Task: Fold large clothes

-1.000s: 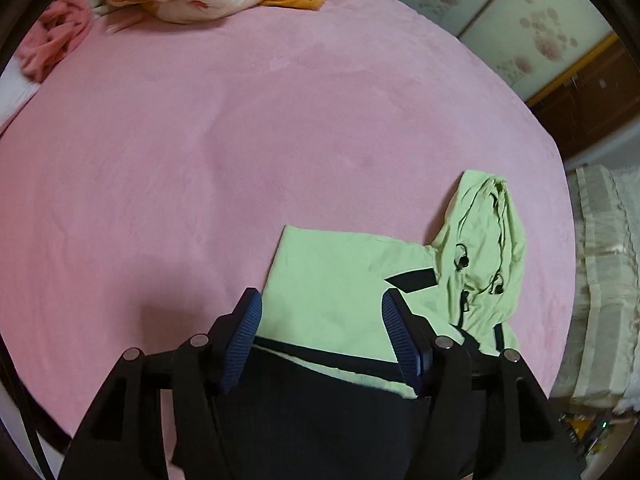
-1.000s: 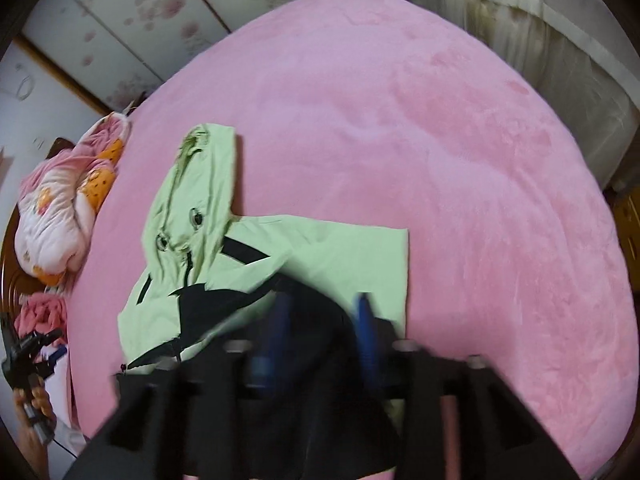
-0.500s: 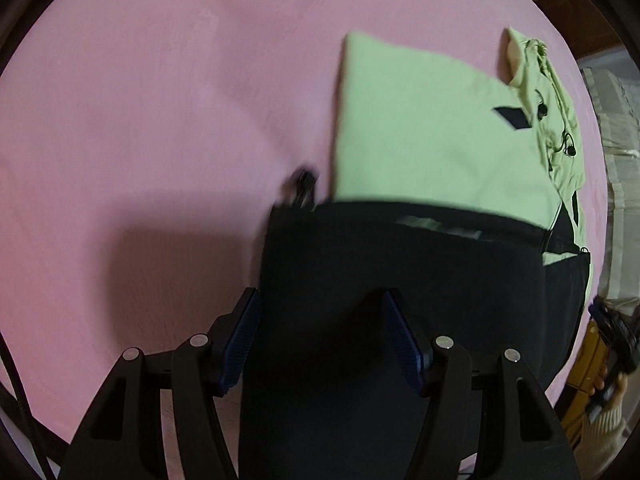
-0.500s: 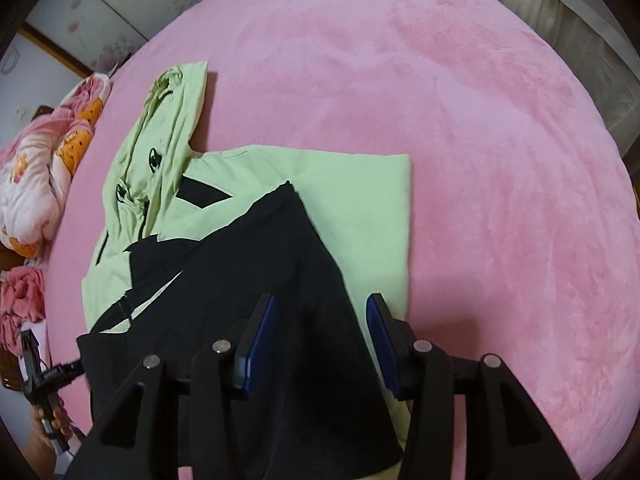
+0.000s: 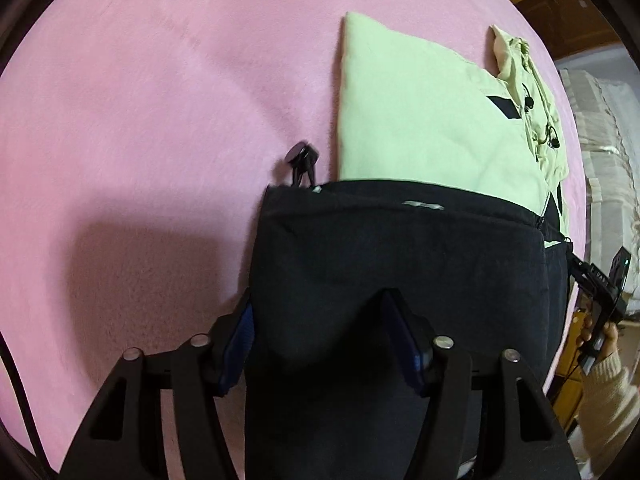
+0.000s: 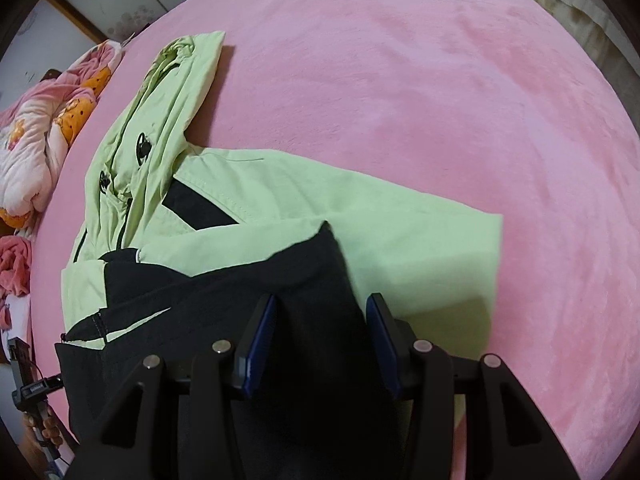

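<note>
A light-green hooded jacket (image 5: 420,120) lies flat on the pink bed cover (image 5: 140,120), its hood (image 6: 172,92) towards the far end. The jacket's black lower part (image 5: 400,248) is folded up over the green body (image 6: 320,192). My left gripper (image 5: 320,300) has this black cloth bunched between its blue pads at the fold's left end, and its jaws are closing on it. A black cord toggle (image 5: 302,160) sticks out beside that corner. My right gripper (image 6: 322,300) is shut on the black cloth (image 6: 240,300) at the other end, low over the green fabric.
A floral quilt (image 6: 44,132) and a pink garment (image 6: 14,264) lie at the bed's left side. Pale curtain fabric (image 5: 608,140) hangs past the right edge. A hand in a beige sleeve (image 5: 600,332) holds a black device there. Wide pink cover (image 6: 440,100) lies beyond the jacket.
Both grippers have come down towards the bed with the black cloth, which now covers more of the green body. The left jaws have narrowed on it.
</note>
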`<state>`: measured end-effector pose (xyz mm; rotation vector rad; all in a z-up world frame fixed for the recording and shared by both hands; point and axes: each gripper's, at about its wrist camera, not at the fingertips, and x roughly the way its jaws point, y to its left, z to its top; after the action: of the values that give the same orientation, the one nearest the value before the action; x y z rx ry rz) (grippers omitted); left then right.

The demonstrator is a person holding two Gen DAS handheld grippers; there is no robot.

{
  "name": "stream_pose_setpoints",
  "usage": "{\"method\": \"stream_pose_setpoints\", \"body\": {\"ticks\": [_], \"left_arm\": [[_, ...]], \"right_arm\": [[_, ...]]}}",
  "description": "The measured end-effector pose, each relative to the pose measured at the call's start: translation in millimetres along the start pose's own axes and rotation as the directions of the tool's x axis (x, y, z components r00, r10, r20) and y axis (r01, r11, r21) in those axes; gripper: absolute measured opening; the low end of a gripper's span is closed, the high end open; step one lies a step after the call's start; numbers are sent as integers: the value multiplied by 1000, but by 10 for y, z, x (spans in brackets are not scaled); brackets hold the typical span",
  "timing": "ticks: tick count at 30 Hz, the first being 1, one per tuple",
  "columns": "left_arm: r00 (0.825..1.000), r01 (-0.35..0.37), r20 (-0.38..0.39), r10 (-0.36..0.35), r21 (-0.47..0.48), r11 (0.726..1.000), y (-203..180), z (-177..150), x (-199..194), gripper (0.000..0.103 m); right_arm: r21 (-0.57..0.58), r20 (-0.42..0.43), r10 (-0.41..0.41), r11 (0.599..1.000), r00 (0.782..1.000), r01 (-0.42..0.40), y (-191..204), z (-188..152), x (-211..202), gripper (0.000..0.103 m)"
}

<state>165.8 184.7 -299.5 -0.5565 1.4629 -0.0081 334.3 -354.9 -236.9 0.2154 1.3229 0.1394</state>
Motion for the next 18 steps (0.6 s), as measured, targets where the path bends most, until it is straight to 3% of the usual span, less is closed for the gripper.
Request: {"method": "stream_pose_setpoints", "body": {"ticks": [1,2,4,6,11,15,18], "left_arm": [[1000,-10,14,10,22,1000,-36,20,-18,23],[999,-25,23,24,36,999,-78,41,-29,15],[996,-64,62,60,69,996,-170,74,-90,8],[991,-96,104,88,81,992,-264,138,-152,7],[964,-165,221,150,50,985,-374,264,-481,4],[944,-158,304,132,65,985,-596,501,-746,3],[930,-166,350,112,128,978,-887,747,-832,1]], "right_arm": [[-6,4,5,1000,1000,-5,19,-5,10,47],[-9,8,1,1000,1000,-1,41,-10,17,46],[-16,18,-22,1000,1000,22,73,-33,13,23],[-27,25,-60,998,998,60,103,-73,-13,9],[29,133,-65,998,989,62,37,-191,-370,7],[105,228,-63,994,972,40,-99,-297,-801,7],[131,290,-86,990,953,50,-166,-336,-1050,7]]}}
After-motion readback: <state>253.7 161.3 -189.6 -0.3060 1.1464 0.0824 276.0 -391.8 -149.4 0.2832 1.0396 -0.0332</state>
